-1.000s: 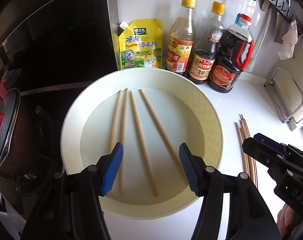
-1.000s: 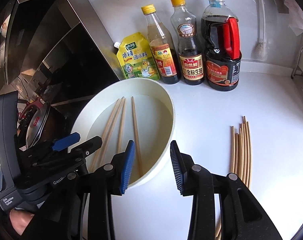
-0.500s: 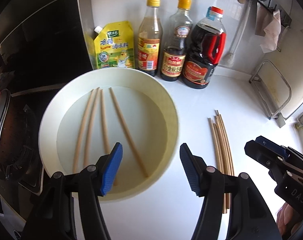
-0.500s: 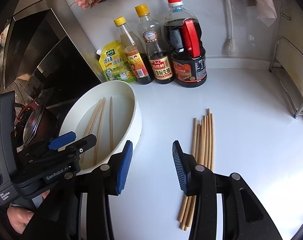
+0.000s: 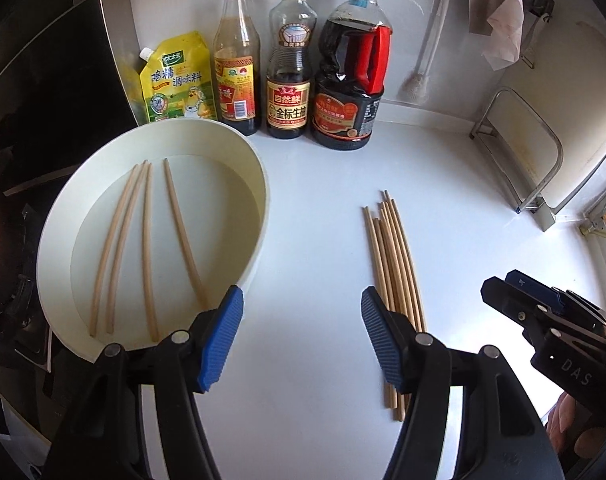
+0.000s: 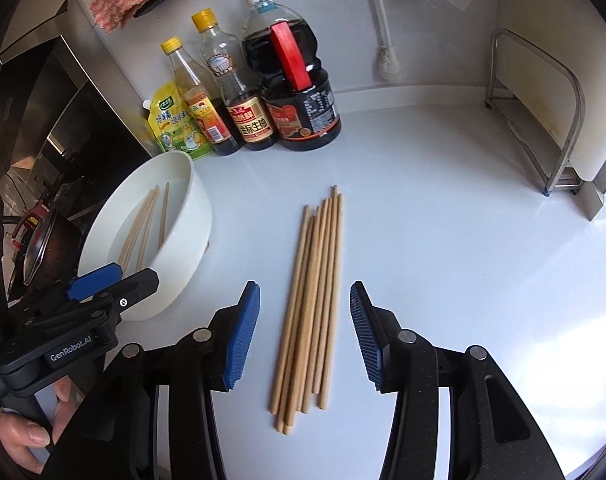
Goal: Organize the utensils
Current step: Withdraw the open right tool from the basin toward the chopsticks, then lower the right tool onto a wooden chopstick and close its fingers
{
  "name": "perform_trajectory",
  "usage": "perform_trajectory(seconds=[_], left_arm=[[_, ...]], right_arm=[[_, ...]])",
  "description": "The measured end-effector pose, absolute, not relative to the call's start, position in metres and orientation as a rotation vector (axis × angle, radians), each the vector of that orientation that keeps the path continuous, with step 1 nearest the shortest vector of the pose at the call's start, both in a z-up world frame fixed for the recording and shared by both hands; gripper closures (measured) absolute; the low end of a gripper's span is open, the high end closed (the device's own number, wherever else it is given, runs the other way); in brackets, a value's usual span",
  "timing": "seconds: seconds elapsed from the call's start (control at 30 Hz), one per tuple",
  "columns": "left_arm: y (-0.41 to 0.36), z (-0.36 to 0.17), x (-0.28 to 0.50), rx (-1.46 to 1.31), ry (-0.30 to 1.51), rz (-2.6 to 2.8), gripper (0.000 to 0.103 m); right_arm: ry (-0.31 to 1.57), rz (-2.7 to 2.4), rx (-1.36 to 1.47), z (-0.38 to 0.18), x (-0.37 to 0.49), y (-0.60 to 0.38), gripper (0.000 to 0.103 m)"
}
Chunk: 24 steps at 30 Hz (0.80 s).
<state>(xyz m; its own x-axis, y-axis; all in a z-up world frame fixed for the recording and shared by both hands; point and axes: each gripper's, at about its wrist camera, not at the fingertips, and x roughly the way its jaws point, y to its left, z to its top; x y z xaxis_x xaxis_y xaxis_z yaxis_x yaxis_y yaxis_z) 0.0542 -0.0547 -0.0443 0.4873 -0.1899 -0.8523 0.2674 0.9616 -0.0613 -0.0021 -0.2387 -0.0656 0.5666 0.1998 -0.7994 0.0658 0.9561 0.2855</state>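
Note:
A bundle of several wooden chopsticks (image 6: 313,300) lies on the white counter, also in the left wrist view (image 5: 391,256). A white round basin (image 5: 259,184) holds several more chopsticks (image 5: 147,248); it shows at the left of the right wrist view (image 6: 191,200). My right gripper (image 6: 305,334) is open and empty, its fingers straddling the near half of the bundle. My left gripper (image 5: 301,336) is open and empty, between the basin and the bundle.
Three sauce bottles (image 5: 287,64) and a yellow seasoning pouch (image 5: 175,80) stand against the back wall. A metal rack (image 6: 543,120) stands at the right. A stove with a pot (image 6: 39,240) lies left of the basin.
Both grippers have moved right, from over the basin to the counter. The right gripper now straddles the loose bundle. Both stay open and empty.

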Motion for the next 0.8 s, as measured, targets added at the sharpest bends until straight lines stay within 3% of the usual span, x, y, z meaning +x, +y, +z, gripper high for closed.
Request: perform_trajectory(seconds=[0.8], left_arm=[[-0.082, -0.122, 0.041, 0.096, 1.11, -0.3, 0.038]], right_arm=[[1.069, 0.01, 0.188, -0.155, 0.019, -0.249, 0.053]])
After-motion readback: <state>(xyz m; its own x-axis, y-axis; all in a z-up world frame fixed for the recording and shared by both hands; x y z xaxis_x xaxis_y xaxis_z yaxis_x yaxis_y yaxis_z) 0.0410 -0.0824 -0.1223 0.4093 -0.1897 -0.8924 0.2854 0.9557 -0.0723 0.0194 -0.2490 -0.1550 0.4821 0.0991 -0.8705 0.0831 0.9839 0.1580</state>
